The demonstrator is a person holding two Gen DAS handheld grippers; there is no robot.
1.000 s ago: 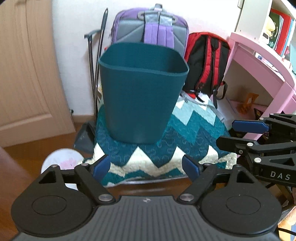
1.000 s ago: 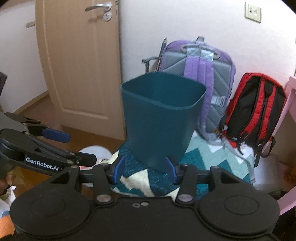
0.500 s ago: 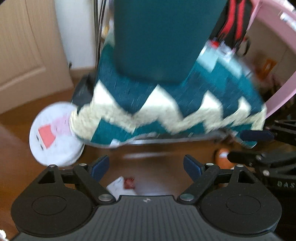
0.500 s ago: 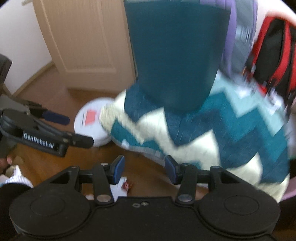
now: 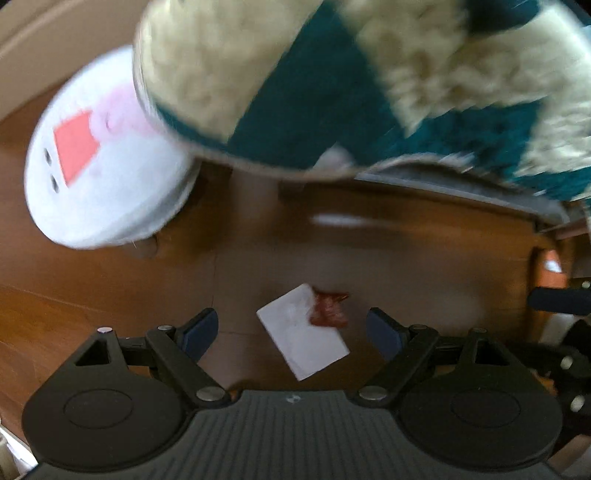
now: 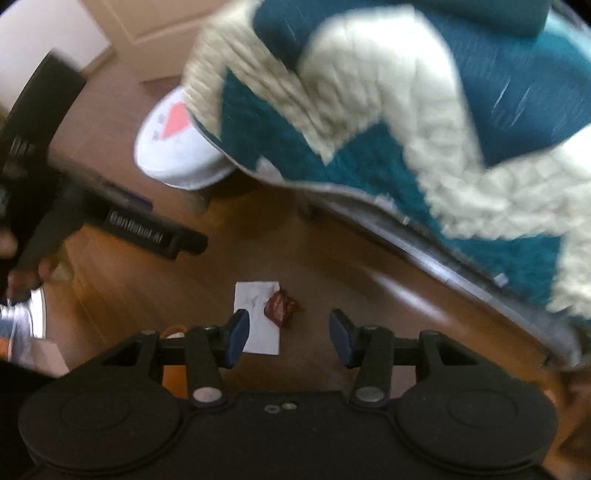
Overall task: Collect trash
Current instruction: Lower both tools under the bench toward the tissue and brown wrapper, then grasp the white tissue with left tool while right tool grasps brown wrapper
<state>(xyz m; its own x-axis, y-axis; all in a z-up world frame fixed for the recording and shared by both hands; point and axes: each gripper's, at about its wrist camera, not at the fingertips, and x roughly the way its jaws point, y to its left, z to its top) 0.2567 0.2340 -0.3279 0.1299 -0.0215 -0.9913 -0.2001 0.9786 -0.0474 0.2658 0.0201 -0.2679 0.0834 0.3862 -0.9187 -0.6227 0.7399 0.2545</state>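
A white paper scrap and a small crumpled red-brown wrapper lie together on the wooden floor. In the left wrist view they sit between the open fingers of my left gripper, which is above them and empty. In the right wrist view the paper and the wrapper lie just ahead of my right gripper, also open and empty, its left finger over the paper's edge. The left gripper's body shows at the left of that view. The teal bin is out of view.
A teal and cream zigzag blanket over a raised seat fills the top of both views. A round white disc with a red patch lies on the floor beside it. An orange object sits at the right edge. A door stands behind.
Both grippers have tipped down from the teal bin on the blanket towards the floor. The bin and backpacks have left view; the paper and wrapper now lie between the fingers.
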